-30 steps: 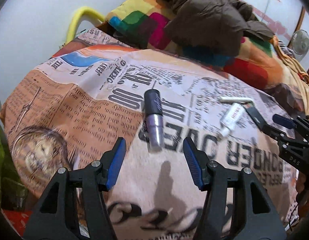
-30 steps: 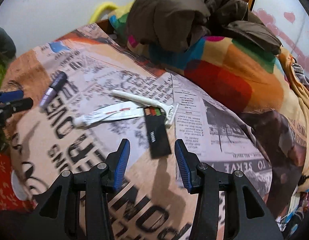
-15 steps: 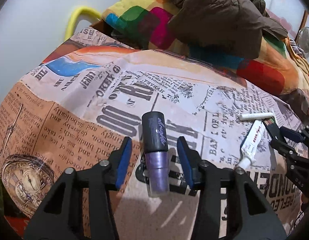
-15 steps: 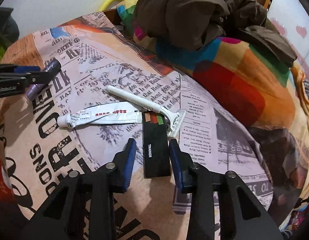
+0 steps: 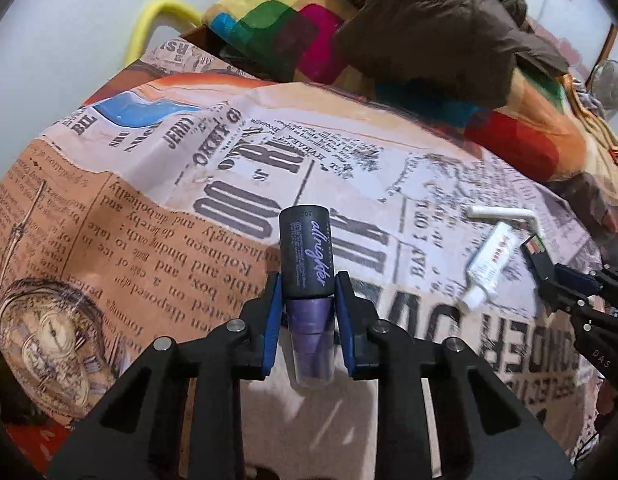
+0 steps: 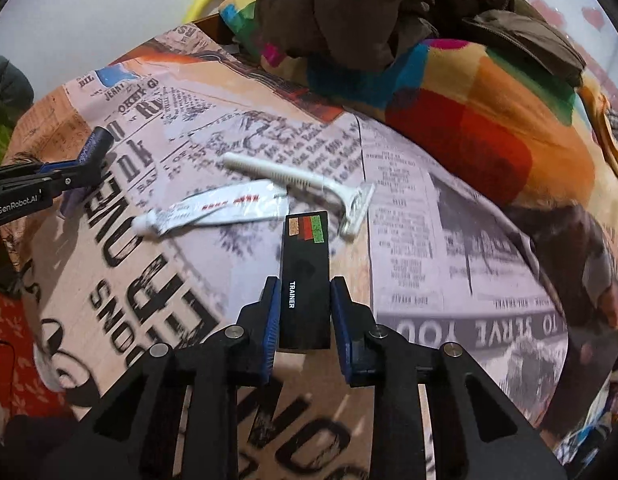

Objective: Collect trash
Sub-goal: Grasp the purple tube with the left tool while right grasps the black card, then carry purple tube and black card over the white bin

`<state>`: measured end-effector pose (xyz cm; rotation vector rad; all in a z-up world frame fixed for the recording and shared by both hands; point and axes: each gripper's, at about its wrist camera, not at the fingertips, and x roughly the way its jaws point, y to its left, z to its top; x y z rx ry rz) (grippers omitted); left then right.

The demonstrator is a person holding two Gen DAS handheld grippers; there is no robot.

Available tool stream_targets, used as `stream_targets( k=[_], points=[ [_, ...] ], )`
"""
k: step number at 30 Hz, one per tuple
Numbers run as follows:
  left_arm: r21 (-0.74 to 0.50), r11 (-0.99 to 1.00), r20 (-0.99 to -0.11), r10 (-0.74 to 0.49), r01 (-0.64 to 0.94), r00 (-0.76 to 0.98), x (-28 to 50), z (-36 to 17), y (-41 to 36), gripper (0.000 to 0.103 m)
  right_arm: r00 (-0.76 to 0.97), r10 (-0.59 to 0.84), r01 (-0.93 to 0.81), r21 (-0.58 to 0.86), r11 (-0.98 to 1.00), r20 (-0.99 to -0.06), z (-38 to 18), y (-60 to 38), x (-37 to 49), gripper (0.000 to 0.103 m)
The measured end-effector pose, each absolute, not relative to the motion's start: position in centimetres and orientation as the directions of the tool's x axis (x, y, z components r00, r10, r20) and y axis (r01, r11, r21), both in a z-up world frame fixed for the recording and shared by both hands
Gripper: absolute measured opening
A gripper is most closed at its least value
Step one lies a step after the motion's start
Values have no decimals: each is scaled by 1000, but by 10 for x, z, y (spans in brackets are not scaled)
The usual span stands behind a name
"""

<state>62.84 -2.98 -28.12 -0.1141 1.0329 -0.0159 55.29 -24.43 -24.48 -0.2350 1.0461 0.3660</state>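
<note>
A small purple bottle with a black cap [image 5: 307,256] lies on the newspaper-print sheet [image 5: 149,200]. My left gripper [image 5: 307,280] is closing on it, and both blue pads touch its sides just below the cap. A flat black box marked TRAINER [image 6: 305,256] sits between the pads of my right gripper [image 6: 305,284], whose jaws are closing and touch both its long edges. Just beyond the box lie a flattened white toothpaste tube [image 6: 225,210] and a white disposable razor [image 6: 297,178]. The left gripper [image 6: 95,140] with the bottle also shows at the left edge of the right wrist view.
A brown jacket [image 5: 429,28] is heaped on a multicoloured blanket [image 6: 469,100] at the back of the bed. A yellow bar [image 5: 149,20] stands against the white wall. A fan [image 5: 609,84] is at the far right. The sheet drops away at the left edge.
Both grippers moved forward and down over their objects and narrowed: the left from wide apart to touching the purple bottle, the right from wide apart to touching the black box.
</note>
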Motion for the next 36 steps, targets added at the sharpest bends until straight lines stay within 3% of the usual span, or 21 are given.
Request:
stream_targets(
  k=[7,20,29,36],
  points=[
    [-115,993,-826,-91,-9,557,596,-240,-32,25,467,233,-391,37,920,-853,-212,-253,529,23],
    [-112,994,-740,-89,8,667,510,-136,-15,25,584,305,-412,48,910,-752,-101,-239,475,23],
    [-77,997,-654,-51,0,755,423,-66,16,25,628,378,-474,50,879,-680,-42,-201,421,23],
    [-68,997,-621,-11,-39,784,357,-40,52,25,619,446,-556,41,830,-646,-19,-149,383,23]
  ],
)
